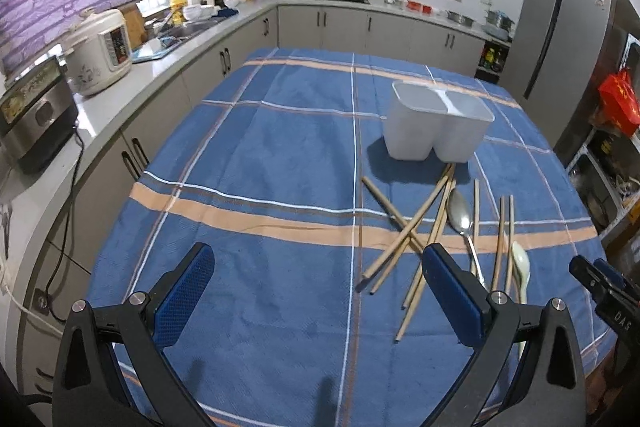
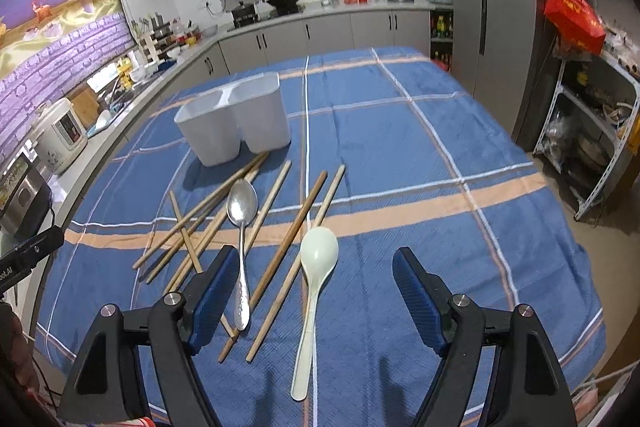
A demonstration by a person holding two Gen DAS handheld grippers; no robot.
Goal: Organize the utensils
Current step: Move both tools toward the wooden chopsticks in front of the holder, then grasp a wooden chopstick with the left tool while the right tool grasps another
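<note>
- Nothing sorted yet: white holder (image 2: 232, 119) empty, ahead-left of right gripper (image 2: 316, 291).
- Chopsticks (image 2: 280, 259), metal spoon (image 2: 242, 211), pale spoon (image 2: 316, 267) loose ahead.
- Left gripper (image 1: 320, 291), right alike: spread wide, empty.

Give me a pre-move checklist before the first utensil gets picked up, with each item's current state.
1. Right gripper open, nothing held: ok.
2. Left gripper open, nothing held: ok.
3. White two-compartment holder upright, both openings unobstructed: ok; whether it is empty to the bottom: cannot tell.
4. Pale green spoon lies between the right gripper's fingers, free of other utensils: ok.
5. Metal spoon clear for a clean grasp: not ok, its handle crosses a chopstick.
6. Chopsticks separated for single picks: not ok, several cross each other.
</note>
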